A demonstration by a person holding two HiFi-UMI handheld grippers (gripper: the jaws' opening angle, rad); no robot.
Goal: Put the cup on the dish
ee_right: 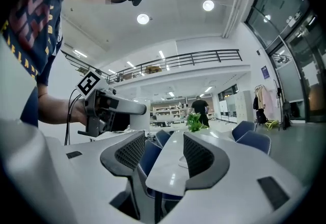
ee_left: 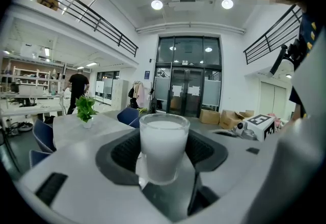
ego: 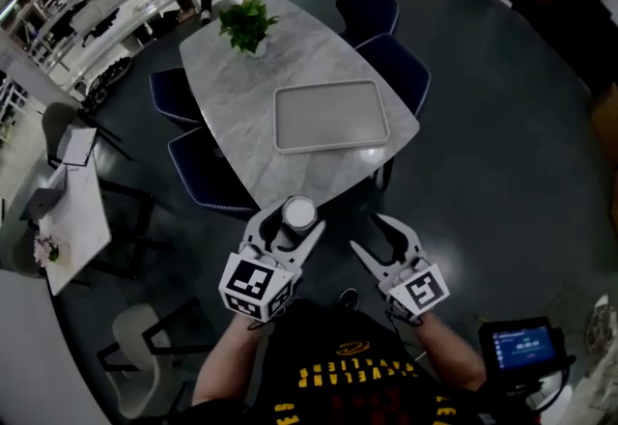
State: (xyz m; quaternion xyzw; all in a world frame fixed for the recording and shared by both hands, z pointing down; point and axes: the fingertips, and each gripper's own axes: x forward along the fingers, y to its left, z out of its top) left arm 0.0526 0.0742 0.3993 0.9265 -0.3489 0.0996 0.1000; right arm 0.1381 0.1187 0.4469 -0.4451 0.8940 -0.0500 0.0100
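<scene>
The left gripper (ego: 290, 228) is clamped on a small frosted-white round cup (ee_left: 163, 147). The cup is upright, w/ the dark ribbed pads (ee_left: 125, 149) on opposite sides of its lower wall. Its rim & upper part stand clear above the jaws. The cup is in the air in front of the person's torso, short of the near edge of the grey marble-look table (ego: 227, 75) & well apart from the target.

The dish is prob. the pale grey rectangular tray w/ rounded corners (ego: 333, 119). It lies flat on the table's near half w/ nothing on it. A small green potted plant (ego: 246, 24) sits at the far end, out of the way.

The right gripper (ego: 368, 234) has its jaws wide w/ nothing btw them. Only table & chairs show through the gap in the right gripper view. It hangs just beside the left one.

Handling, as a judgement:
- **Material:** the cup looks stiff & thin-walled, glass or hard plastic, so likely light but breakable if knocked on the tray.
- **Contents:** can't tell if the milky look is frosting or liquid inside, so it's best kept upright.
- **Grip:** the wall is smooth & prob. slippery. The ribbed pads help, and a low-to-mid side grip like this one suits it.
- **Set-down:** the base should be set flat on the tray's bare middle before the jaws open.
</scene>
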